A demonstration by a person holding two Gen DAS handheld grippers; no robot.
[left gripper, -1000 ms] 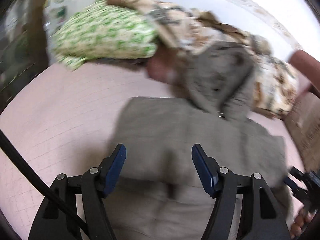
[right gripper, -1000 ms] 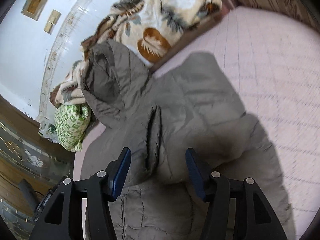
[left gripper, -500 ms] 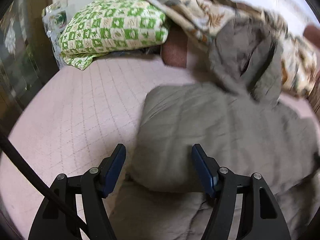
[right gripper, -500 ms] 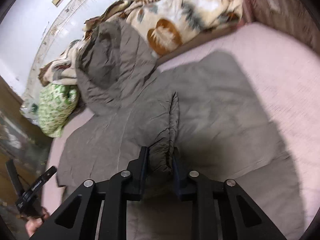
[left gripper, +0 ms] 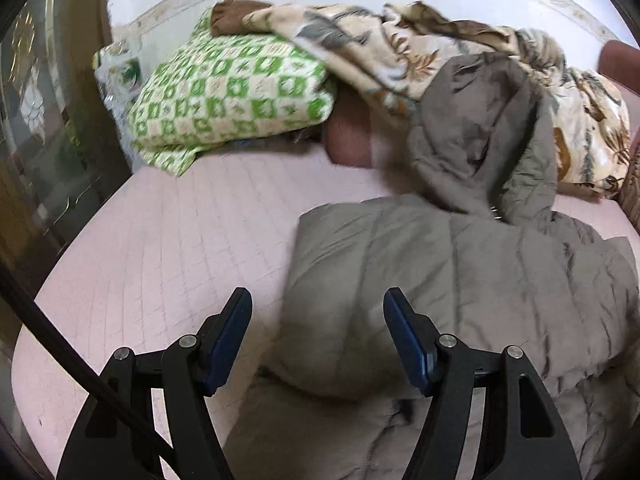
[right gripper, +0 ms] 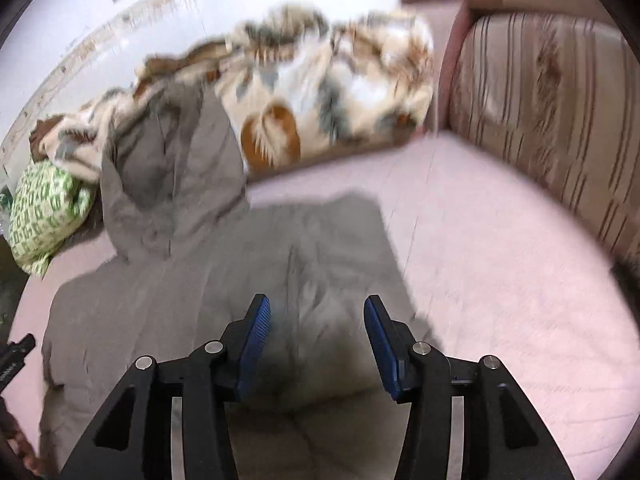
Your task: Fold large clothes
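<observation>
A large grey-brown padded hooded jacket (left gripper: pixel 460 280) lies on the pink quilted bed (left gripper: pixel 168 248), its sides folded in and its hood (left gripper: pixel 480 132) toward the pillows. It also shows in the right wrist view (right gripper: pixel 240 272). My left gripper (left gripper: pixel 318 336) is open and empty, hovering over the jacket's left folded edge. My right gripper (right gripper: pixel 316 340) is open and empty above the jacket's right folded part. The tip of the left gripper shows at the left edge of the right wrist view (right gripper: pixel 16 356).
A green-and-white checked pillow (left gripper: pixel 228 96) and a leaf-patterned blanket (left gripper: pixel 400 48) lie at the head of the bed. A striped upholstered headboard or sofa side (right gripper: pixel 552 112) stands at the right. A dark wooden cabinet with glass (left gripper: pixel 40 128) is at the left.
My right gripper was shut on a jacket fold half a second ago and has let it go and opened. The left gripper stayed open while its view shifted left over the jacket's edge.
</observation>
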